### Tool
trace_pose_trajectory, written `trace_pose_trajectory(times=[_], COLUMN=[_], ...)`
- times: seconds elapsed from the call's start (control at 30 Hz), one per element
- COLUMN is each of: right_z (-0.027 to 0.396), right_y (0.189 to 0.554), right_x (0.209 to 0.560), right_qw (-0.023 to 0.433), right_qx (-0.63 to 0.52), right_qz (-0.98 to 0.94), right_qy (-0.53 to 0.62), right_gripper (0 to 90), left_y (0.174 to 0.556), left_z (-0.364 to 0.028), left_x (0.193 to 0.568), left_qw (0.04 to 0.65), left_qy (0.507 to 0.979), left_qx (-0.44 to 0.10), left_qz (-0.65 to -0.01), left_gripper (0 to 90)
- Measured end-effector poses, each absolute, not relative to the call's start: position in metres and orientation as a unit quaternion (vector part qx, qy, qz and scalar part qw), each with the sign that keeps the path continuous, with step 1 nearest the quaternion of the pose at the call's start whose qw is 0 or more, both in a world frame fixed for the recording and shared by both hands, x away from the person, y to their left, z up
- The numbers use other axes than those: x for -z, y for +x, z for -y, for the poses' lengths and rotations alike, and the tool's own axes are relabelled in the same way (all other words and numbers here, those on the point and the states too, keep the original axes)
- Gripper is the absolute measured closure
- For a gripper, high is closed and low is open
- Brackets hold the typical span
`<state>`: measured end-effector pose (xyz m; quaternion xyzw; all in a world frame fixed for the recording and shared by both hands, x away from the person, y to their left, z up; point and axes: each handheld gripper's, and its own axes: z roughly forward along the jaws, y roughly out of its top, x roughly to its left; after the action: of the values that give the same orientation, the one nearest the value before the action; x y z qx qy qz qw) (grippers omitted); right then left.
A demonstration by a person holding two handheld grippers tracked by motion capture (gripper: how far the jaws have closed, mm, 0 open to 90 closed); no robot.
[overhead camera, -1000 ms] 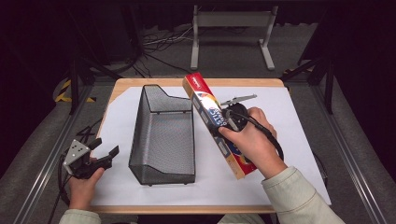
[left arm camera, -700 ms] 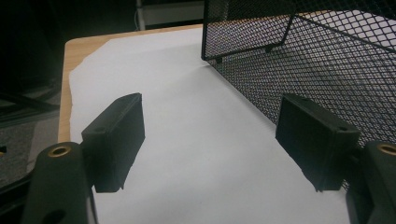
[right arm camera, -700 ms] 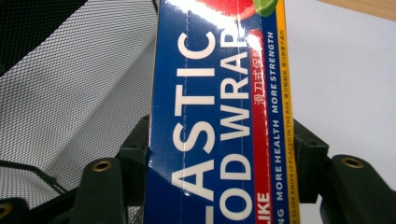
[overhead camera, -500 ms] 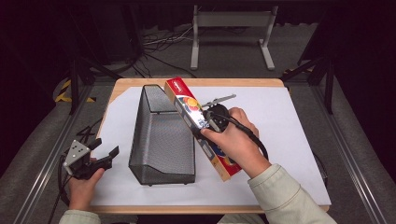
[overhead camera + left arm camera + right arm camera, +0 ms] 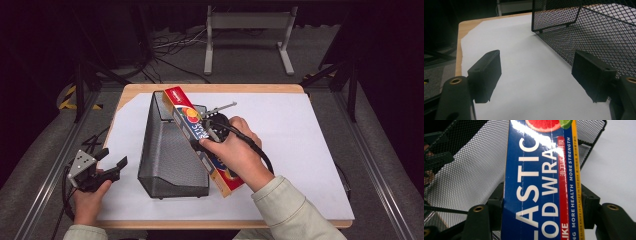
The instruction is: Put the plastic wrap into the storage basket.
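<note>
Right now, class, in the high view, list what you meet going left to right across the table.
left gripper → black mesh basket → plastic wrap box → bare white sheet

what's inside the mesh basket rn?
Nothing visible inside the black mesh basket. The plastic wrap box, clamped in the right gripper, crosses its right rim and hides that edge.

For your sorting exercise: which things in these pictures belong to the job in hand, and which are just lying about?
In the job:
plastic wrap box, clamped in the right tool
black mesh basket, under the box's far end

Lying about:
left tool, open, off to the side
white paper sheet
wooden table
metal stand on the floor behind
</note>
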<state>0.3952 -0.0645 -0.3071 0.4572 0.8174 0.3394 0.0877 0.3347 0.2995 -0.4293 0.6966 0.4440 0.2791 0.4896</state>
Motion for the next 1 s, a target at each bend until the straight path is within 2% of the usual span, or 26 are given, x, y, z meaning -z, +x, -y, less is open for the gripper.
trace_pose_trajectory(times=[0.2,1.0], right_z=[0.055,0.033], right_y=[0.397,0.413], right_x=[0.313,0.339], right_qw=[0.07,0.049], right_qx=[-0.325,-0.256], right_qz=[-0.819,-0.831], right_qy=[0.468,0.492], right_gripper=[40.0,39.7], left_y=[0.335,0.333], left_z=[-0.299,-0.296], left_x=[0.429,0.43], left_qw=[0.487,0.474], left_qy=[0.699,0.707], left_qx=[-0.28,-0.286], left_qz=[-0.442,-0.44], left_gripper=[24.4,24.5])
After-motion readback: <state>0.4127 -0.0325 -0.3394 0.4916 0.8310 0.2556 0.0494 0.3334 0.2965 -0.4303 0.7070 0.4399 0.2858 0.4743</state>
